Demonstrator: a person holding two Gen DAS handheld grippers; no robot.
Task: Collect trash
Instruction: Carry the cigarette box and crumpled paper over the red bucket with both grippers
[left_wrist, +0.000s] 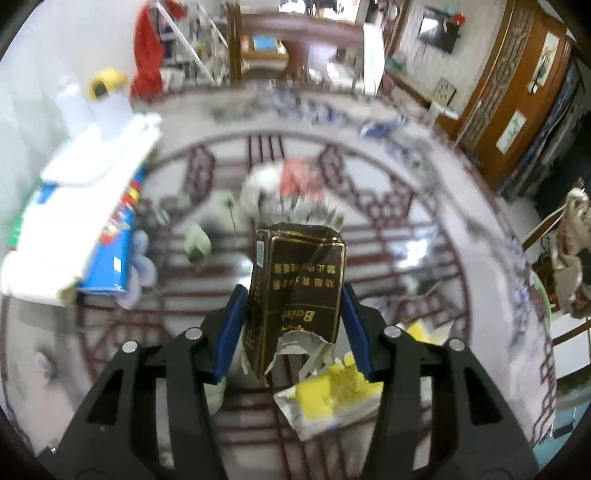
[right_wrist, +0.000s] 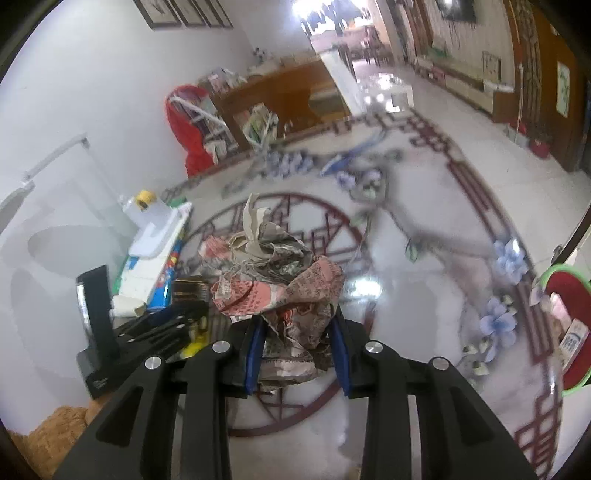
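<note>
My left fingers: blue-padded, clamped either side of a torn black-and-gold carton, held above the patterned floor.
Beneath it: yellow-and-silver wrapper scrap, lying flat on the floor.
Left side of that view: blue-and-white box; contents unreadable through blur.
My right gripper: pads pinching a crumpled newspaper wad, lifted off the floor.
Right edge of that view: green-rimmed red bin, apparently holding some packets already.
</note>
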